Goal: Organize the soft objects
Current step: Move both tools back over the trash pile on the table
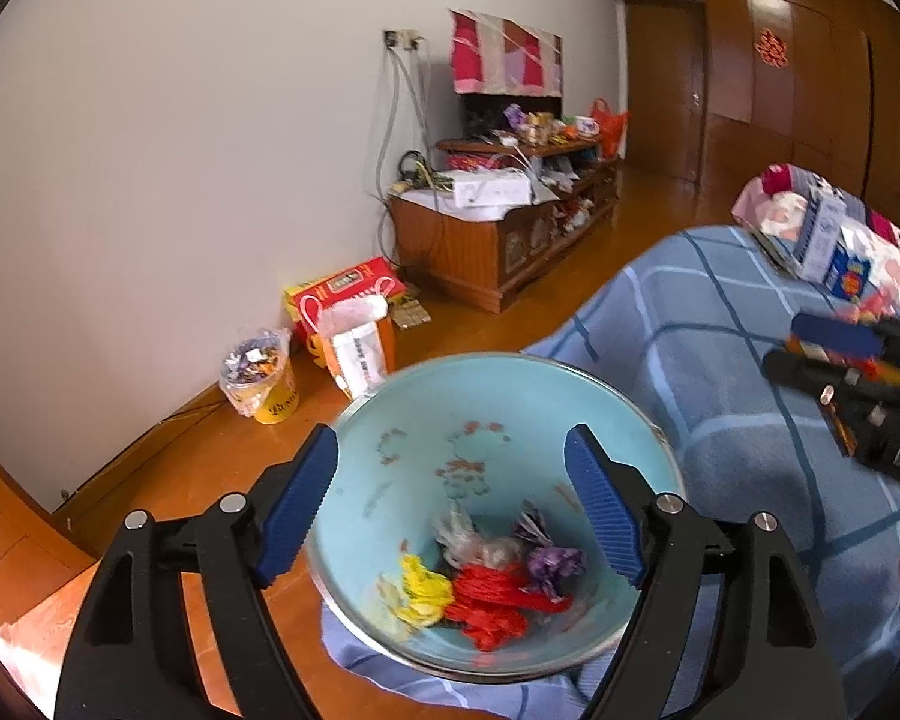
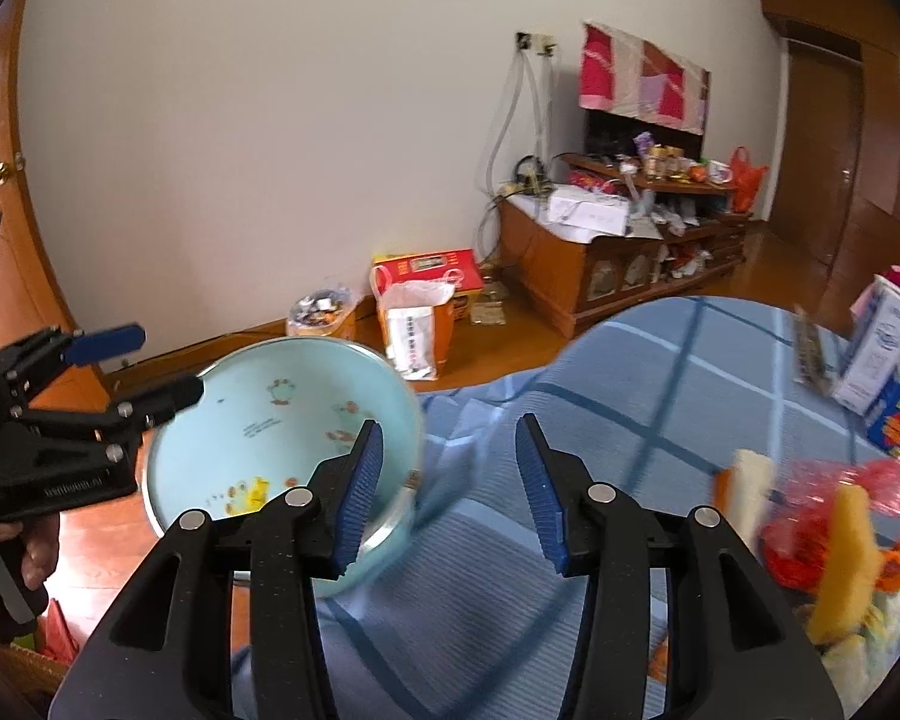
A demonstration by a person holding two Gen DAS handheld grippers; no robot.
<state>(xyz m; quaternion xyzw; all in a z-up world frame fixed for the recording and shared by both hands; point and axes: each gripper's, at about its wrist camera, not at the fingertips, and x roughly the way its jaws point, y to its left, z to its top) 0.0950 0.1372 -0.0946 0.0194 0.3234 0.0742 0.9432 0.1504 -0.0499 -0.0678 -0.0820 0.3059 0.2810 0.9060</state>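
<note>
Both tools, left tool [image 1: 450,504] and right tool [image 2: 450,492], stand released and empty; we judge work partly done: several soft bundles [image 1: 486,588] in the basin [image 2: 222,396], more soft pieces [image 2: 840,534] remaining on the bed [image 2: 630,384].

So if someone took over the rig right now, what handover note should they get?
Left gripper: open, empty, over the bowl.
Right gripper: open, empty, over the blue blanket.
Bowl sits at the blanket's edge and already holds yellow, red, purple and pale soft pieces.
Left to do: the soft pile on the blanket, right of the right gripper.
</note>
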